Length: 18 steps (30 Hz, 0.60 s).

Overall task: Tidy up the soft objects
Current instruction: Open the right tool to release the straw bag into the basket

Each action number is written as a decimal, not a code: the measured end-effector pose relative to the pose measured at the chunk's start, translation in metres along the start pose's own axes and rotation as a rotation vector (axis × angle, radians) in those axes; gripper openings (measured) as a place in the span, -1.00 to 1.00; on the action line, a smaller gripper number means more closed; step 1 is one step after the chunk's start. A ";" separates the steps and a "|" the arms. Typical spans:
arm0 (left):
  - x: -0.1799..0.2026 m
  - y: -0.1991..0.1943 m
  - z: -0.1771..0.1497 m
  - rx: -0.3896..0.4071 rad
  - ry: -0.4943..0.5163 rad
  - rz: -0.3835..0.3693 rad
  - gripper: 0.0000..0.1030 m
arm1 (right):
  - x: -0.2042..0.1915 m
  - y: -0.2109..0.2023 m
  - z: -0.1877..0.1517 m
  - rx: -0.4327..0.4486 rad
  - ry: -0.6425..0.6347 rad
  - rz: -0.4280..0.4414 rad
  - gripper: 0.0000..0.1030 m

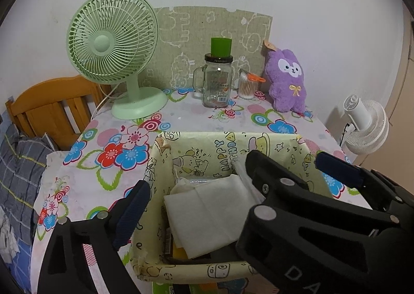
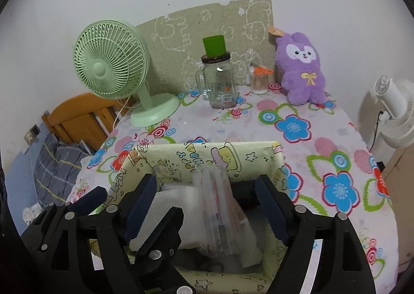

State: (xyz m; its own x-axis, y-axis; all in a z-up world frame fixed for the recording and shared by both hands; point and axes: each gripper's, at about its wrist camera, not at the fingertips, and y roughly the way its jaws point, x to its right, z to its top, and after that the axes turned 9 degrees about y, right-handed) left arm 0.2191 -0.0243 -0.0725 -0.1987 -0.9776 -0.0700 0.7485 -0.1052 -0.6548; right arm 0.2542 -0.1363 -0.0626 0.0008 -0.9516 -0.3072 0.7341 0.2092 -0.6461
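We cannot see the floor of the patterned box [image 1: 165, 156] beneath the folded white cloth [image 1: 207, 211], and the dark items wedged under that cloth are too covered to identify; the right gripper [image 1: 282, 162] hides the box's right inner wall in the left wrist view. In the right wrist view, the clear plastic packet [image 2: 220, 206] is blurred, its contents unreadable; the jar's label [image 2: 224, 98] is too small to read.
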 end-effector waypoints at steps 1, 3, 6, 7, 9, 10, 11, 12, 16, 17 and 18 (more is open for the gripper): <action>0.000 -0.002 0.000 0.004 -0.001 -0.003 0.87 | 0.000 -0.004 0.000 0.016 0.004 -0.016 0.68; 0.000 -0.006 0.001 0.011 -0.003 -0.004 0.90 | 0.001 -0.010 0.000 0.036 0.008 -0.032 0.77; 0.000 -0.012 0.001 0.021 0.000 -0.005 0.92 | -0.001 -0.018 0.000 0.047 0.002 -0.042 0.82; 0.001 -0.015 0.001 0.026 0.000 -0.007 0.93 | -0.001 -0.021 0.000 0.049 0.000 -0.044 0.82; 0.001 -0.021 0.001 0.035 0.000 -0.008 0.93 | -0.003 -0.027 -0.001 0.056 -0.001 -0.047 0.82; 0.001 -0.024 0.000 0.040 0.001 -0.007 0.93 | -0.004 -0.031 -0.001 0.061 -0.001 -0.047 0.82; 0.002 -0.027 0.000 0.046 0.002 -0.007 0.94 | -0.005 -0.034 -0.001 0.065 0.000 -0.048 0.82; 0.002 -0.031 0.000 0.051 0.003 -0.006 0.94 | -0.005 -0.037 -0.002 0.069 0.000 -0.047 0.82; 0.003 -0.045 -0.002 0.072 0.009 -0.003 0.95 | -0.008 -0.052 -0.005 0.086 0.000 -0.048 0.83; 0.003 -0.049 -0.003 0.078 0.010 -0.003 0.95 | -0.008 -0.056 -0.006 0.091 0.000 -0.049 0.83; 0.004 -0.051 -0.004 0.081 0.012 -0.003 0.95 | -0.009 -0.058 -0.007 0.093 0.001 -0.049 0.83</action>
State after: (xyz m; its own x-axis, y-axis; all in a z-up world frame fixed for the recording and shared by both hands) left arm 0.1777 -0.0218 -0.0418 -0.2077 -0.9751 -0.0773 0.7967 -0.1228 -0.5918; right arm 0.2069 -0.1386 -0.0272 -0.0375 -0.9600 -0.2775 0.7932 0.1403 -0.5926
